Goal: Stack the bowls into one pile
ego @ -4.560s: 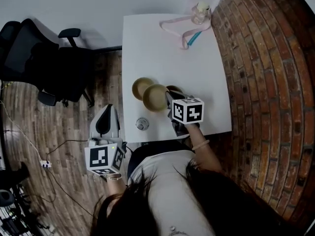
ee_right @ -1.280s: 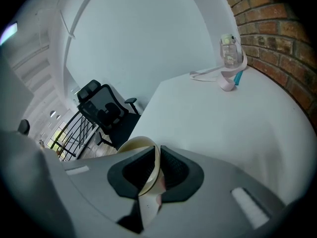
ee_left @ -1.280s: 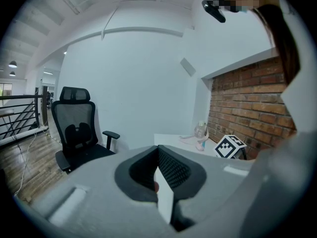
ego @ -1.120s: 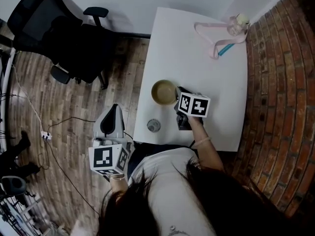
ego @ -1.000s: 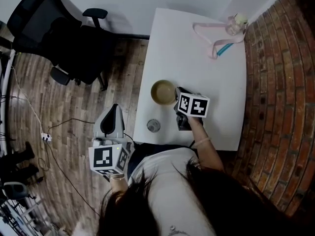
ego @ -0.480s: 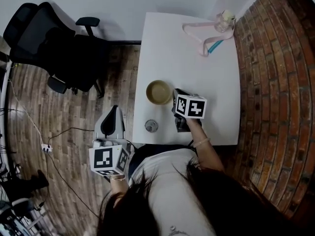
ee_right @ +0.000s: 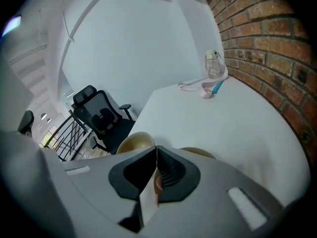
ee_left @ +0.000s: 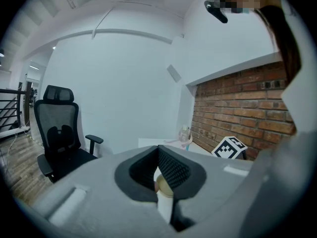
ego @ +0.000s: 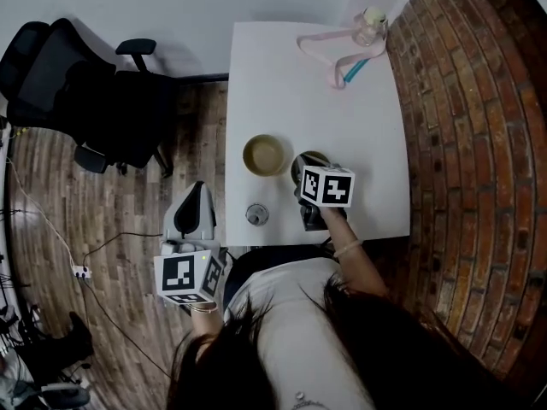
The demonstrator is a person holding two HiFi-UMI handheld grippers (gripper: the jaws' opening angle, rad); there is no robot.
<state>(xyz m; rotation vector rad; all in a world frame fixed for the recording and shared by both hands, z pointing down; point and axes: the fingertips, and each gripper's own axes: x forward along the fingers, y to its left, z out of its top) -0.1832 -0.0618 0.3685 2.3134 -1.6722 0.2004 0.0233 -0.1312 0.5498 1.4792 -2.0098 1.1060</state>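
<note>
A tan bowl pile (ego: 263, 155) sits on the white table (ego: 308, 92), near its left edge. In the right gripper view it shows as the tan bowl pile (ee_right: 134, 142) to the left of the jaws. A second tan bowl (ego: 313, 158) lies just right of the pile, partly hidden under my right gripper (ego: 302, 167). From the right gripper (ee_right: 156, 150) that bowl (ee_right: 199, 153) lies just beyond the tips; the jaws are shut with nothing seen between them. My left gripper (ego: 190, 199) hangs over the floor left of the table; the left gripper (ee_left: 158, 150) is shut and empty.
A small round metal object (ego: 257, 214) lies near the table's front edge. At the far end are a pink strap (ego: 329, 51) and a small bottle (ego: 370, 24). A black office chair (ego: 81, 92) stands left; a brick wall (ego: 461, 143) runs along the right.
4.6 s ago my right gripper held a bowl beside another; that bowl now sits in the pile. In the last second the gripper drew slightly right, away from the pile. The left has stayed put.
</note>
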